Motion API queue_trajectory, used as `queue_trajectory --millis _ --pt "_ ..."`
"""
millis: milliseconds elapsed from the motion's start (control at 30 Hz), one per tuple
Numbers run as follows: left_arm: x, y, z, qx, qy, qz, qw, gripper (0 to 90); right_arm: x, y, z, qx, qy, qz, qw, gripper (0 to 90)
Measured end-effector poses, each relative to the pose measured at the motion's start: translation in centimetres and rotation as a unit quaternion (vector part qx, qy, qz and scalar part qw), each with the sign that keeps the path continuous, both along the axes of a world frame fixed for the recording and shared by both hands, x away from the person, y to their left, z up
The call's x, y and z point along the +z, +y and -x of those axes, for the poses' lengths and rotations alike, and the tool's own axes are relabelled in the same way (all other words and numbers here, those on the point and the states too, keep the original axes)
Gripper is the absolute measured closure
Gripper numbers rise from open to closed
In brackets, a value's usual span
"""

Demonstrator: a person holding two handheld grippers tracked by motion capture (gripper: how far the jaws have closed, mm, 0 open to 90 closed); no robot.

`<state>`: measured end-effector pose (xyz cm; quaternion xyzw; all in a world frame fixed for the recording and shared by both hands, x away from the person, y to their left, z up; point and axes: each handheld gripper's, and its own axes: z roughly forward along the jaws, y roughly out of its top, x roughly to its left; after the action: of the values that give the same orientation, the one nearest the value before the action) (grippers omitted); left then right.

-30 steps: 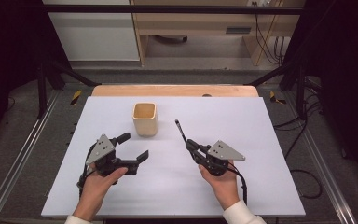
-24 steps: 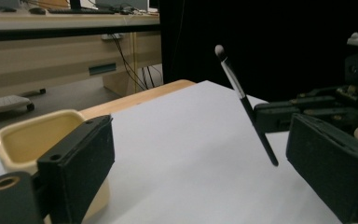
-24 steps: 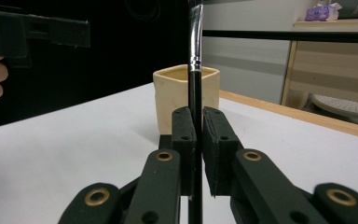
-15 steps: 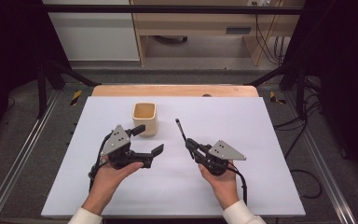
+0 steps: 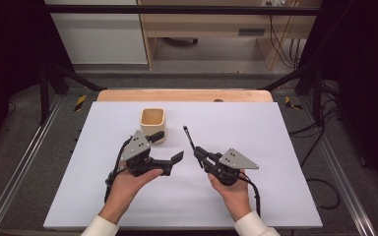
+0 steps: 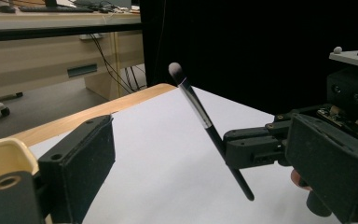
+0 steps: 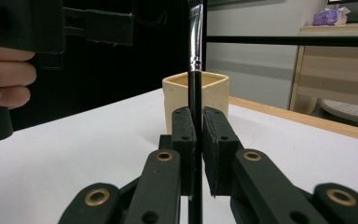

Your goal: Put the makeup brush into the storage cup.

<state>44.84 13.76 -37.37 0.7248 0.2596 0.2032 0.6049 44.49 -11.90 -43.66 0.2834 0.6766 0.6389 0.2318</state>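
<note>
1. The right claw [image 5: 198, 152] is clamped on a thin black brush [image 5: 189, 139] partway along its handle. The brush stands tilted above the bench [image 5: 275, 147], bristle tip up and toward the cup [image 5: 152, 124].
2. The left claw [image 5: 167, 147] stands wide with nothing between its jaws; they have just been closing a little. It sits just beside the cup and near the brush, touching neither as far as I can tell.
3. Risk: the grip is narrow on a smooth round handle, so the brush could pivot or slide between the pads if it gets nudged.
4. Risk: if the left claw closes on the handle off-centre, or while the right one is clamped at an angle, the brush may twist out or flick away.
5. Risk: the left claw's back jaw is close to the cup's wall; a careless sweep could tip or push that light cup.
6. Hard to make out: the cup's inside is cut off in the left gripper view and unreadable from above.
7. In the right gripper view the brush's upper end runs out of frame and its lower end is hidden behind the jaws.
</note>
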Motion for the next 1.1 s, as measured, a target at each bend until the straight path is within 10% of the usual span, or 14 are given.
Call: queue_trajectory --millis 467,1100 --pt "-0.3 -1.4 -1.0 0.017 0.017 0.006 0.9997 10.8 0.0 0.5 0.2 0.01 -0.002 -0.001 0.9999 83.9" --pt "-0.9 -2.3 -1.2 0.022 0.058 0.02 0.9979 47.0 0.0 1.1 0.5 0.024 -0.005 0.004 0.9997 83.9"
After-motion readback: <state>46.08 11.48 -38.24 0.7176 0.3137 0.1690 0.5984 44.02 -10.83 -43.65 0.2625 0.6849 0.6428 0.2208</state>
